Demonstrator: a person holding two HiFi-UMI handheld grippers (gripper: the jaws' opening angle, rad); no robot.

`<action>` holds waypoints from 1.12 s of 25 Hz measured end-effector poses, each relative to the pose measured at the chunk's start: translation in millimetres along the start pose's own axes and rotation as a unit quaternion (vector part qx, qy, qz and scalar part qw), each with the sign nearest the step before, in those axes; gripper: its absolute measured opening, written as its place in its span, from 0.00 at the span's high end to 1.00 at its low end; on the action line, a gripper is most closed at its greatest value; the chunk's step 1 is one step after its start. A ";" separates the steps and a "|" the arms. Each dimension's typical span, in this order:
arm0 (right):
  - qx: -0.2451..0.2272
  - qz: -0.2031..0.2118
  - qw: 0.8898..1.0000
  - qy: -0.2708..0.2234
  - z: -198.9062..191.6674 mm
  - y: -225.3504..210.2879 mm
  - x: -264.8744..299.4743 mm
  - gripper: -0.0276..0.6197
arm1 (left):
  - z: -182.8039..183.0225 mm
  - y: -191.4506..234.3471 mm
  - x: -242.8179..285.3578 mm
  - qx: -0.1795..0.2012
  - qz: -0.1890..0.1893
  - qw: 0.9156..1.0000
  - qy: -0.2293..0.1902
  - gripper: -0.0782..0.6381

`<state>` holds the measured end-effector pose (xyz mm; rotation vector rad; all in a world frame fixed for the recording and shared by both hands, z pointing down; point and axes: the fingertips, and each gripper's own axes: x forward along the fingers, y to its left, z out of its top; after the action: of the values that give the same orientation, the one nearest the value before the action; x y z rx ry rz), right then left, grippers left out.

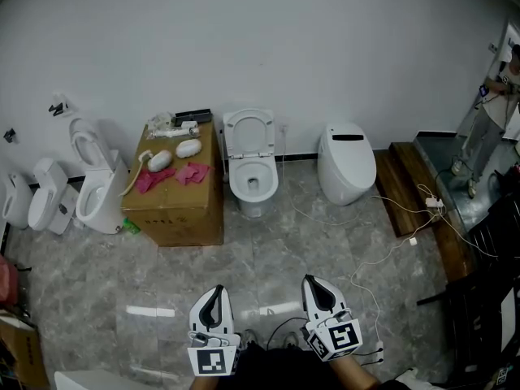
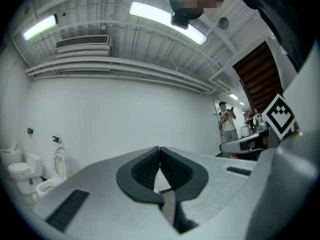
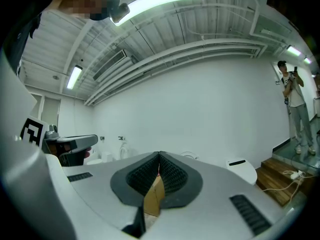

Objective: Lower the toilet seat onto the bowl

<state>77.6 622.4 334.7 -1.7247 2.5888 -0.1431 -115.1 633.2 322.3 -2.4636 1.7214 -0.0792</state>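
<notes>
At the far left edge of the head view, a row of white ceramic toilets and urinals (image 1: 49, 201) crowds against the plain white wall (image 1: 325, 47). Just right of them stands a brown cardboard box (image 1: 175, 214), its top strewn with pink cloths (image 1: 172, 175) and small white fittings (image 1: 175, 154). The box's right side leaves only a narrow gap to the toilet in the upper middle. There the white oval toilet seat (image 1: 249, 130) stands upright, back towards the wall. Below it the rim of the white ceramic bowl (image 1: 253, 184) is uncovered. A wider strip of floor separates that bowl from a rounded white toilet with its lid shut (image 1: 345, 165) to the right. Past it a dark wooden step (image 1: 404, 187) runs along the right side, with thin white cables (image 1: 390, 218) trailing across the tiles beside it. A person (image 1: 496, 108) stands in the upper right corner. The grey marbled floor (image 1: 268, 258) spreads broad through the middle of the frame. At the bottom edge, well apart from the toilet, the left gripper (image 1: 215, 291) and right gripper (image 1: 313, 281) point forward side by side, each with its jaws pressed together on nothing
</notes>
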 end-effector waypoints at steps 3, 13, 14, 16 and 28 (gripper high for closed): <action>-0.001 -0.003 1.000 0.003 -4.8 13.8 10.9 0.92 | -4.1 14.6 -2.8 0.005 -0.002 1.000 -0.002 0.88; 0.001 -0.014 1.000 0.002 -18.2 48.6 48.1 0.92 | -27.9 58.0 0.8 -0.002 -0.016 1.000 0.000 0.88; 0.001 -0.014 1.000 0.004 -18.9 48.3 51.6 0.92 | -29.3 60.0 4.0 -0.013 -0.014 1.000 -0.001 0.88; 0.000 -0.014 1.000 0.006 -21.3 46.7 61.8 0.92 | -31.0 66.1 13.4 -0.041 -0.004 0.999 -0.004 0.88; -0.002 -0.001 1.000 0.009 -19.5 -47.9 201.8 0.92 | -50.0 81.5 174.6 0.005 -0.007 1.000 0.030 0.88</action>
<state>42.3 419.3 364.2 -1.7358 2.6015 -0.1551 -136.5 437.9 354.4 -2.4911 1.7219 -0.1656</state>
